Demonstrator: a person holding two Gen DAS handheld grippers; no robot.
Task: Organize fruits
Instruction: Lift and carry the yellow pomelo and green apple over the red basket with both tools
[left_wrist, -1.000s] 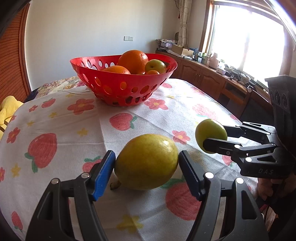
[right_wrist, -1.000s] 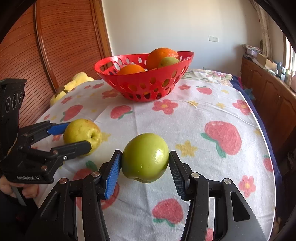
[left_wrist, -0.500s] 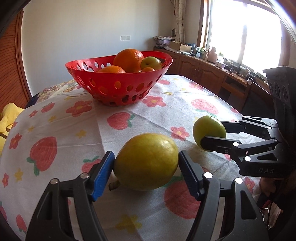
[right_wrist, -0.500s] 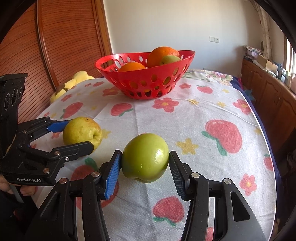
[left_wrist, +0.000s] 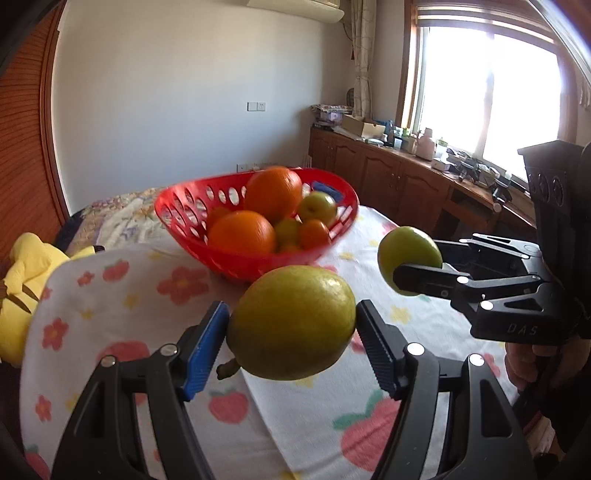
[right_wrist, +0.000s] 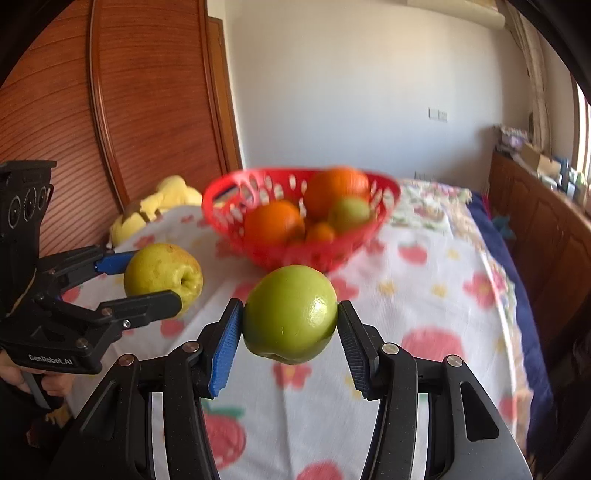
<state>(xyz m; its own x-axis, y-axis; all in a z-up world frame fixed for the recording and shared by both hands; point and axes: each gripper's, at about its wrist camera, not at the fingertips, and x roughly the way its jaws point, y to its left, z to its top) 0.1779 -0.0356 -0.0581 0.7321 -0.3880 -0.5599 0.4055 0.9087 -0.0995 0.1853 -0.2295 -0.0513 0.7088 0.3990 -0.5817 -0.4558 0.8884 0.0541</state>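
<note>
Left wrist view: the left tongs (left_wrist: 291, 334) grip a yellow-green pear (left_wrist: 291, 321) between the blue pad on one side and the dark pad on the other; its stub of stem pokes out low beside the blue pad. The pear hangs clear of the table (left_wrist: 110, 295), which wears a white cloth printed with strawberries and flowers. Beyond the pear stands a red basket (left_wrist: 184, 218) with holes in its wall. It holds two oranges (left_wrist: 273, 192), a small green apple and a few smaller fruits. At the right edge of this view the right tongs (left_wrist: 410, 264) clasp a green apple (left_wrist: 408, 247), also off the cloth, level with the basket's rim. A hand (left_wrist: 532, 365) shows under their black body. A yellow plush toy (left_wrist: 22, 273) lies past the table's left edge. Wooden cabinets run under a bright window on the right.

Right wrist view: the right tongs (right_wrist: 290, 332) are clamped on the green apple (right_wrist: 290, 314), pads pressed to both its sides, its base turned down toward the camera. It sits in the air above the cloth, in front of the basket (right_wrist: 221, 195), which is blurred. On the left the left tongs (right_wrist: 155, 280) hold the pear (right_wrist: 162, 273), one finger crossing its lower front, the blue pad behind it. Fingers (right_wrist: 48, 384) of the other hand curl under that handle. The plush toy (right_wrist: 155, 206) lies by a wooden slatted door.
</note>
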